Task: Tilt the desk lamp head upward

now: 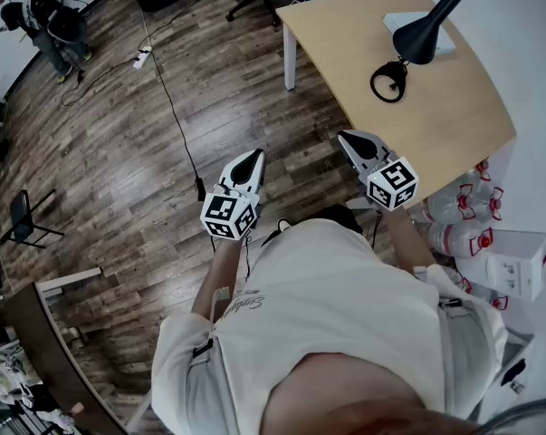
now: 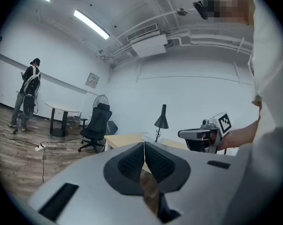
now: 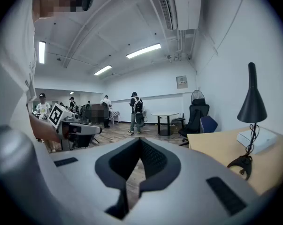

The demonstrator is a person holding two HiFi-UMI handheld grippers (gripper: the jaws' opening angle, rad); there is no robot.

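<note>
Floor (image 1: 146,152): wooden boards are being shown across the 9 o'clock half of the head view.
Counter (image 1: 435,116): is being seen at 1 o'clock, apart from both tools.
Desk lamp (image 1: 420,34): is being carried on the counter at 1 o'clock, its black cone head being pointed downward.
Left tool (image 1: 253,161): is being held over the floor, jaws pressed together, empty.
Right tool (image 1: 349,140): is being held at the left tool's 3 o'clock, jaws likewise closed, empty.
</note>
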